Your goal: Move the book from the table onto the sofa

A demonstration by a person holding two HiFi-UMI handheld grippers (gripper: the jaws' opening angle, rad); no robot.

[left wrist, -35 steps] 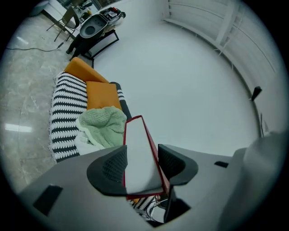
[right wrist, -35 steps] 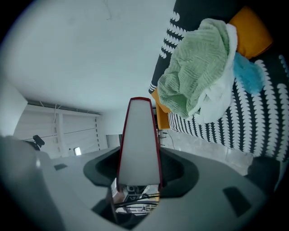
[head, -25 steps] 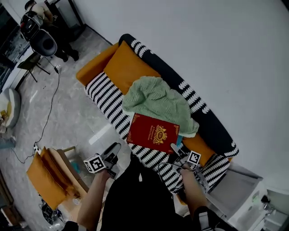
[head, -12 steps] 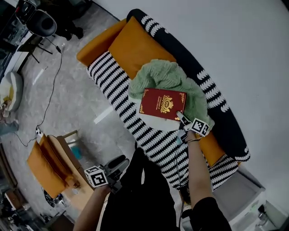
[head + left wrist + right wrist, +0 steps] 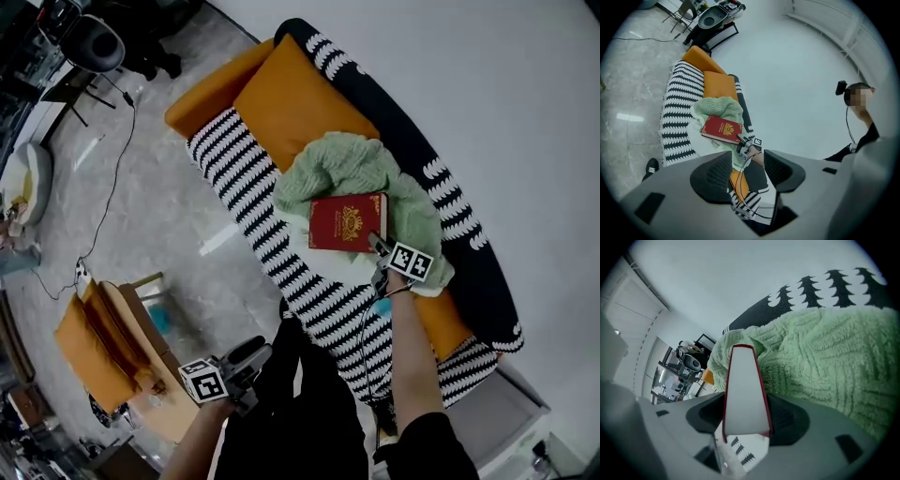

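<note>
The red book (image 5: pixel 345 222) with a gold crest is clamped at its near edge in my right gripper (image 5: pixel 377 243), which is shut on it. It hangs over the green blanket (image 5: pixel 336 172) on the black-and-white striped sofa (image 5: pixel 236 180); whether it touches the blanket I cannot tell. In the right gripper view the book's white page edge (image 5: pixel 744 390) stands between the jaws, with the blanket (image 5: pixel 825 357) just beyond. My left gripper (image 5: pixel 253 352) is low at the left, open and empty. Its own view looks past its jaws (image 5: pixel 747 171) at the book (image 5: pixel 722 130).
An orange cushion (image 5: pixel 298 101) leans on the sofa's far end. A wooden stand with orange padding (image 5: pixel 94 361) is at the lower left. A grey table top (image 5: pixel 487 412) lies at the lower right. A cable (image 5: pixel 108 202) runs across the floor, and an office chair (image 5: pixel 89 42) stands far left.
My right gripper has carried the book farther over the sofa, from the striped seat to above the green blanket, and turned it. The left gripper has sunk a little toward the lower left.
</note>
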